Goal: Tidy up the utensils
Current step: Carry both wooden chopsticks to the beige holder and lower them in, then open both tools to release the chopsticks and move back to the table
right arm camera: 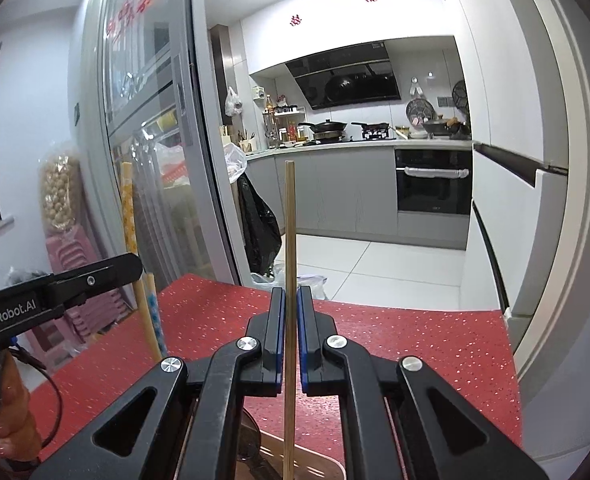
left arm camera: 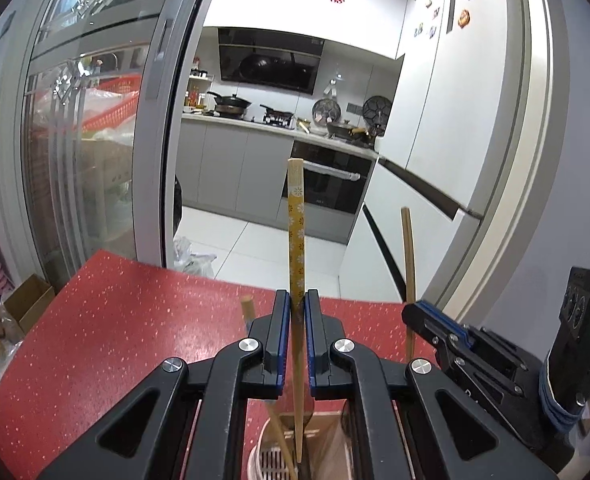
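Left gripper (left arm camera: 297, 304) jaws clamped, right gripper (right arm camera: 291, 300) jaws clamped, both angled slightly downward

"GenRobot.AI" stands in white letters on the black body of the left gripper (right arm camera: 135, 266), seen from the right wrist. Nothing else can be read.

Colours and patterns over the red desk

The desk (left arm camera: 135, 312) is red, flecked with pale specks. A yellow chopstick (left arm camera: 296, 240) printed with white flowers is clamped in the black left claw (left arm camera: 297, 308), whose pads are blue. A plain tan chopstick (right arm camera: 290, 264) is pinched in the black, blue-padded right claw (right arm camera: 290, 304).
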Demonstrator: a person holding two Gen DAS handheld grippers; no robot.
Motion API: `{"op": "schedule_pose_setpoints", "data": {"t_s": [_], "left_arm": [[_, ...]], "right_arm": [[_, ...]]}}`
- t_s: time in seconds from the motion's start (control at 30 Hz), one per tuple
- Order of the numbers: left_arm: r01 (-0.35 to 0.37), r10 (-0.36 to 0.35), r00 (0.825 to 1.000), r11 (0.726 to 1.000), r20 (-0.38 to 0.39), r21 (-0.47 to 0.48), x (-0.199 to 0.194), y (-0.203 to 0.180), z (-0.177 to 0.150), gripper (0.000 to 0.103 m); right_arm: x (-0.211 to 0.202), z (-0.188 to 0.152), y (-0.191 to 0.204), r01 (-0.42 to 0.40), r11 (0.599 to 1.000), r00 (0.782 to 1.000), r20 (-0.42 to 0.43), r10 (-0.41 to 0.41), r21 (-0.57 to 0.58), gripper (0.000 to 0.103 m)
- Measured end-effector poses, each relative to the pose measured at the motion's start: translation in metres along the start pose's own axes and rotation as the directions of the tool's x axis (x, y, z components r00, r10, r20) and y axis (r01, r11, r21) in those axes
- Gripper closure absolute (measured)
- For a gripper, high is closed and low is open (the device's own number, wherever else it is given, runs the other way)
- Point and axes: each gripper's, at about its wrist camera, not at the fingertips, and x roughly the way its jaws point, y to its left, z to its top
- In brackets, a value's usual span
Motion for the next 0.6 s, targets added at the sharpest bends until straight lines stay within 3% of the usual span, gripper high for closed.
{"op": "schedule_pose_setpoints", "data": {"t_s": [0.27, 0.6], "left_arm": [[-0.039, 0.044, 0.996, 0.997, -0.08, 0.064, 0.011, -0.003, -0.037, 0.07], [-0.078, 0.088, 0.984, 0.994, -0.152, 0.074, 0.009, 0.005, -0.06, 0.07]], "right_arm": [[-0.002, -0.034, 0.018, 0.015, 0.991, 0.999, -0.028, -0.019, -0.134, 0.097], [-0.003, -0.043, 0.012, -0.026, 0.997, 0.989, -0.145, 0.015, -0.072, 0.096]]}}
